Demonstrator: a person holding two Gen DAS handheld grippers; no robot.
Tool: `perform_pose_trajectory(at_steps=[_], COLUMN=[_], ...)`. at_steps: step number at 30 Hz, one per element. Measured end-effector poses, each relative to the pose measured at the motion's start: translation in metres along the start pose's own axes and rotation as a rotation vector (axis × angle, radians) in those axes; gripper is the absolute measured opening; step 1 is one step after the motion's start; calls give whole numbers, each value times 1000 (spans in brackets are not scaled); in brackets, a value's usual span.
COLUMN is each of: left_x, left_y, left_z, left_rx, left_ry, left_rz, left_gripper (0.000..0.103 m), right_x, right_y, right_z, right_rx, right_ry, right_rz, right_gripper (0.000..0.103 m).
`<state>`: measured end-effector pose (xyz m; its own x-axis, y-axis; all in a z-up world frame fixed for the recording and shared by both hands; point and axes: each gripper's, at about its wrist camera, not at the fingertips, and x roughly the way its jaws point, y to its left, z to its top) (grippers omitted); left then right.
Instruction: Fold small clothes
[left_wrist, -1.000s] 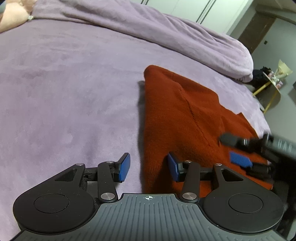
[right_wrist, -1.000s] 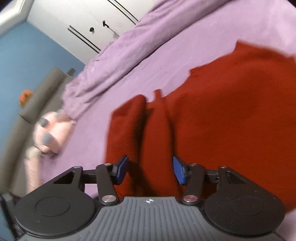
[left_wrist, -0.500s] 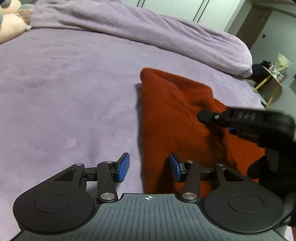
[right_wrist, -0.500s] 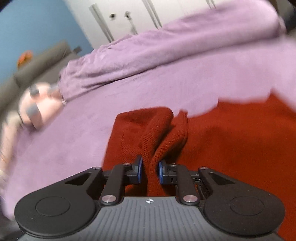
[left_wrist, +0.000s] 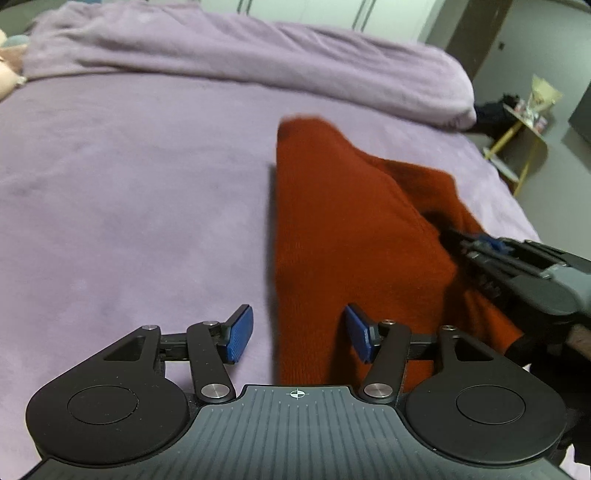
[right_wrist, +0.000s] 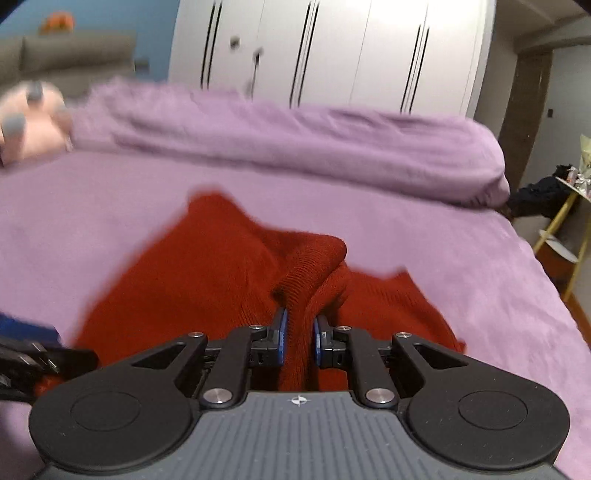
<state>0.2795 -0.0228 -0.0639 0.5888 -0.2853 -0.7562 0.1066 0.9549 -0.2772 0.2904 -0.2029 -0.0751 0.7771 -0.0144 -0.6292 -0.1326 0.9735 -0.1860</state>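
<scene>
A rust-red knitted sweater (left_wrist: 343, 229) lies on the purple bed cover (left_wrist: 129, 192). My left gripper (left_wrist: 299, 338) is open, its blue pads astride the sweater's near left edge, holding nothing. My right gripper (right_wrist: 298, 332) is shut on a raised fold of the sweater (right_wrist: 310, 266) and lifts it off the bed. The right gripper also shows in the left wrist view (left_wrist: 476, 243), at the right side of the sweater. The part of the sweater under the lifted fold is hidden.
A bunched purple duvet (left_wrist: 258, 55) lies along the far side of the bed. A pink plush toy (right_wrist: 29, 122) sits at the far left. A yellow-legged side table (left_wrist: 524, 125) stands off the bed's right edge. White wardrobe doors (right_wrist: 332, 51) are behind.
My right gripper closed on a fold of the sweater and raised it, swinging right. The left gripper stayed open and barely moved.
</scene>
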Motion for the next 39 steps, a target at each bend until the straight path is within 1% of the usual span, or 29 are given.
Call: perform_pose_trajectory(at_steps=[1, 3, 4, 6, 7, 8, 10, 13, 14, 15, 16, 17, 19, 21, 24, 25, 27, 29, 31, 33, 34, 35, 36, 37, 38, 39], left_x=[5, 10, 11, 9, 9, 9, 11, 11, 9, 7, 3, -4, -14, -19, -13, -9, -4, -1, -1, 0, 3, 6, 8, 10, 11, 11], left_y=[-5, -8, -9, -7, -6, -5, -6, -9, -10, -11, -12, -12, -14, -15, -21, -22, -25, -27, -28, -28, -29, -29, -29, -30, -32, -33], left_z=[-1, -1, -1, -1, -1, -1, -2, -5, -5, -6, -9, -13, -23, -33, -42, -43, -43, -38, -33, -30, -28, -28, -28, -27, -26, -25], left_rx=[3, 2, 2, 5, 10, 10, 4, -6, -5, 2, 16, 37, 73, 114, 165, 171, 175, 154, 106, 75, 58, 40, 23, 9, 13, 24], left_ry=[9, 20, 26, 26, 29, 31, 31, 37, 40, 40, 38, 30, 13, -1, 24, 39, 26, 18, 13, 17, 24, 36, 46, 52, 53, 51], left_rz=[5, -1, 2, 2, -2, -3, -4, -9, -8, -7, -5, -9, 7, 14, 35, 40, 73, 89, 78, 67, 63, 56, 54, 60, 64, 63], left_gripper=[61, 61, 62, 62, 64, 65, 67, 67, 67, 67, 67, 67, 70, 71, 71, 68, 68, 68, 67, 67, 65, 63, 59, 59, 59, 58], right_x=[8, 9, 6, -1, -5, -7, -4, 7, 12, 16, 16, 16, 14, 8, -11, -18, -33, -46, -50, -43, -34, -23, -14, -5, 2, 4], right_y=[-1, -9, -15, -31, -39, -46, -51, -56, -58, -59, -59, -57, -47, -34, -21, -21, -25, -28, -33, -43, -48, -54, -61, -72, -85, -98], right_z=[-4, -6, -4, -3, -5, -10, -14, -18, -20, -18, -21, -16, -7, 1, 9, 13, 21, 24, 20, 12, 5, -3, -10, -18, -24, -30], right_rx=[4, 50, 90, 211, 267, 312, 396, 516, 554, 583, 590, 570, 468, 330, 185, 155, 123, 66, 32, 47, 60, 72, 96, 151, 235, 333], right_ry=[26, 25, 22, 22, 22, 19, 32, 61, 71, 83, 88, 87, 71, 41, -31, -67, -135, -208, -228, -196, -166, -127, -89, -29, 34, 60], right_rz=[19, 63, 92, 171, 214, 246, 283, 338, 351, 351, 347, 334, 285, 219, 144, 118, 78, 4, -51, -89, -116, -165, -180, -155, -88, -24], right_gripper=[12, 14, 18, 26, 37, 44, 46, 49, 49, 46, 35, 15, 13, 12, 11, 11, 11, 10, 10, 10, 3, 0, 0, 0, 0, 0])
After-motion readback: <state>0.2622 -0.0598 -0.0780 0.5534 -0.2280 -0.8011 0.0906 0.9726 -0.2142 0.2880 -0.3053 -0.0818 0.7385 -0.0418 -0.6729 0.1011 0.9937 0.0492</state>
